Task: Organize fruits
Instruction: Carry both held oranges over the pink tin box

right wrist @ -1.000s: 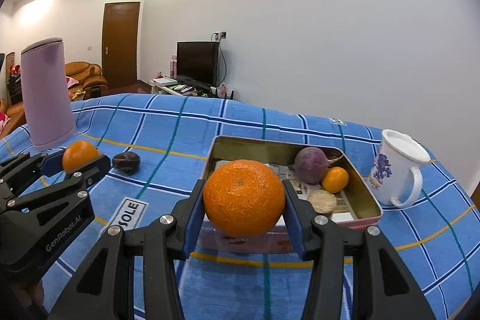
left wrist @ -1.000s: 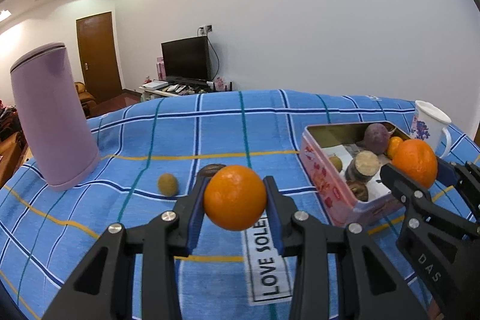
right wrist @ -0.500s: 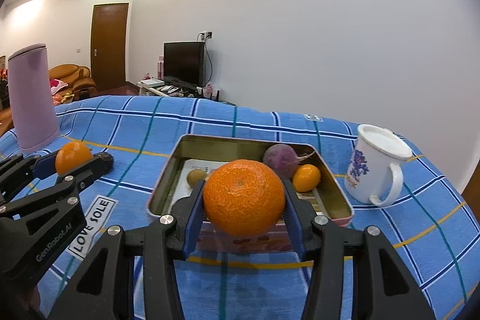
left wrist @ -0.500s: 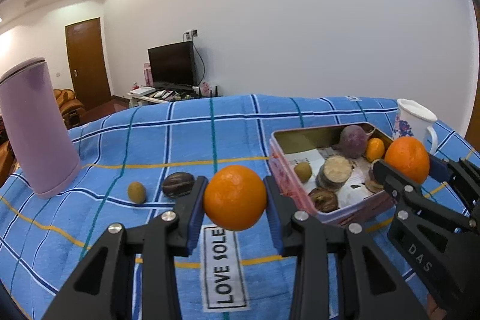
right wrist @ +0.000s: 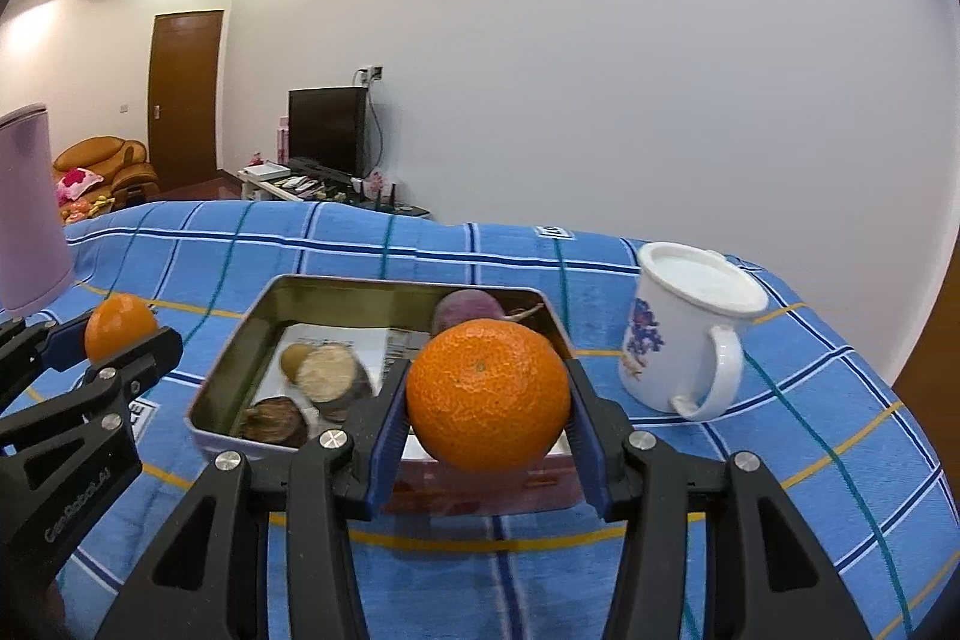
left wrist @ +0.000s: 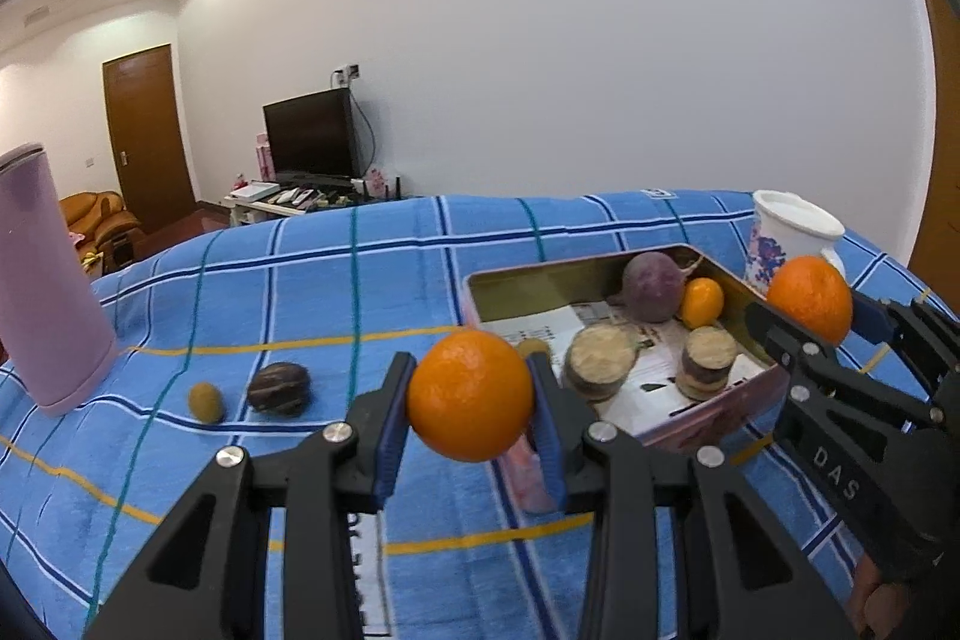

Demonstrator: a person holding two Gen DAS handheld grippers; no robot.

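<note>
Across the lower half of both views stretches a surface (left wrist: 360, 280) covered in blue plaid cloth, and toward the right of it sits an open rectangular tin (left wrist: 540, 277), lined with printed paper. At the far left of the left wrist view stands a tall lilac cylinder (left wrist: 42, 280); at the right, beyond the tin, a white floral mug (right wrist: 684, 340). Low in the centre of the left wrist view, the left claw (left wrist: 471, 415) pinches a smooth orange (left wrist: 470, 395) between its blue pads, held just in front of the tin's near corner. Low in the centre of the right wrist view, the right claw (right wrist: 487, 415) pinches a larger, dimpled orange (right wrist: 488, 395) over the tin's near wall. Inside the tin lie a purple beet (left wrist: 653, 285), a small tangerine (left wrist: 703, 302) touching it, and two cut root pieces (left wrist: 603, 361). Left of the tin on the cloth rest a dark wrinkled fruit (left wrist: 279, 388) and, just beside it, a small olive-coloured fruit (left wrist: 206, 402).
</note>
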